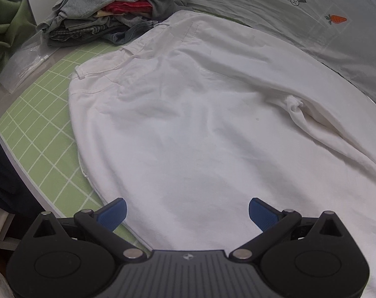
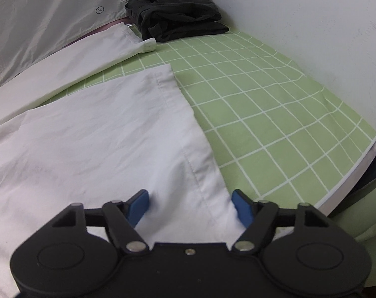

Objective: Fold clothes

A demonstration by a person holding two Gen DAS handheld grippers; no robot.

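A white shirt (image 1: 188, 114) lies spread flat on a green grid-patterned sheet (image 1: 39, 129), collar end toward the far left. My left gripper (image 1: 187, 211) hovers open over the shirt's near edge, blue pads wide apart, nothing between them. In the right wrist view the same white shirt (image 2: 101, 136) shows its hem and one long sleeve (image 2: 93, 54) stretched toward the back. My right gripper (image 2: 190, 206) is open just above the shirt's hem corner, with the cloth under both pads but not pinched.
A pile of grey, red and denim clothes (image 1: 113, 10) sits at the back left. A folded black garment (image 2: 175, 12) lies by the white wall (image 2: 299, 24). A grey cover with a carrot print (image 1: 336, 19) runs along the far side. The green sheet (image 2: 274, 124) ends at an edge on the right.
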